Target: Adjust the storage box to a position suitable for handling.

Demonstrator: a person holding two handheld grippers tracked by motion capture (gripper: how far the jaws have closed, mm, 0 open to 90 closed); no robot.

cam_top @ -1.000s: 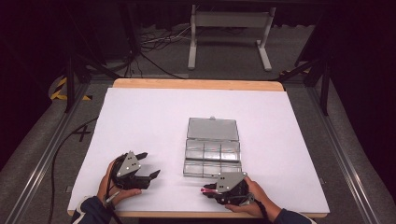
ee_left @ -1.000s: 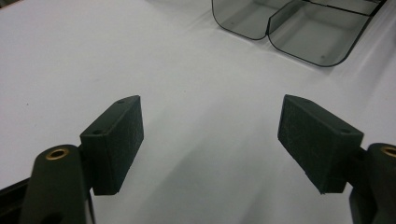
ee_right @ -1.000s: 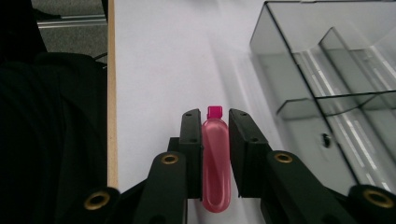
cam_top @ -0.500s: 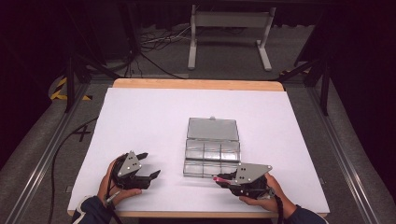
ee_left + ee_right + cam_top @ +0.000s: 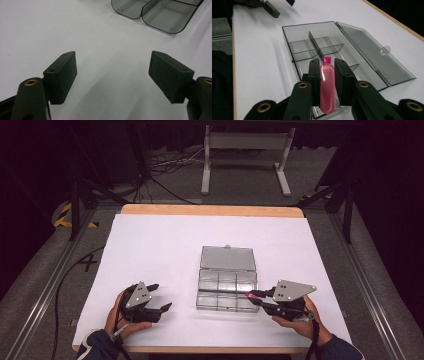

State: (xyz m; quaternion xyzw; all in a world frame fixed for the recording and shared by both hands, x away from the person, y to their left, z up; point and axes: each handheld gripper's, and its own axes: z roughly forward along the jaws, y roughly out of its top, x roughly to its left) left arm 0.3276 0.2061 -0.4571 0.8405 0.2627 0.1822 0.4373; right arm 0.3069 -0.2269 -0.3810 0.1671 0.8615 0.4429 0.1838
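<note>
A clear plastic compartment box [image 5: 227,289] lies open in the middle of the white table, its lid [image 5: 228,258] folded flat to the far side. My right gripper [image 5: 254,297] hovers at the box's near right corner, shut on a small pink tube [image 5: 249,295]. In the right gripper view the pink tube [image 5: 327,87] stands between the two black pads [image 5: 314,72], its cap pointing over the box's compartments [image 5: 317,48]. My left gripper [image 5: 159,298] rests on the table left of the box, open and empty. The left gripper view has its pads [image 5: 62,75] wide apart, with the box's corners [image 5: 165,15] ahead.
White paper [image 5: 165,245] covers the table, which has a wooden far edge [image 5: 210,210]. Metal rails run along both sides. A grey stand [image 5: 245,150] and cables sit on the floor behind the table.
My right gripper has moved right and lifted with the pink tube, now at the box's near right corner. The left gripper stays put.
</note>
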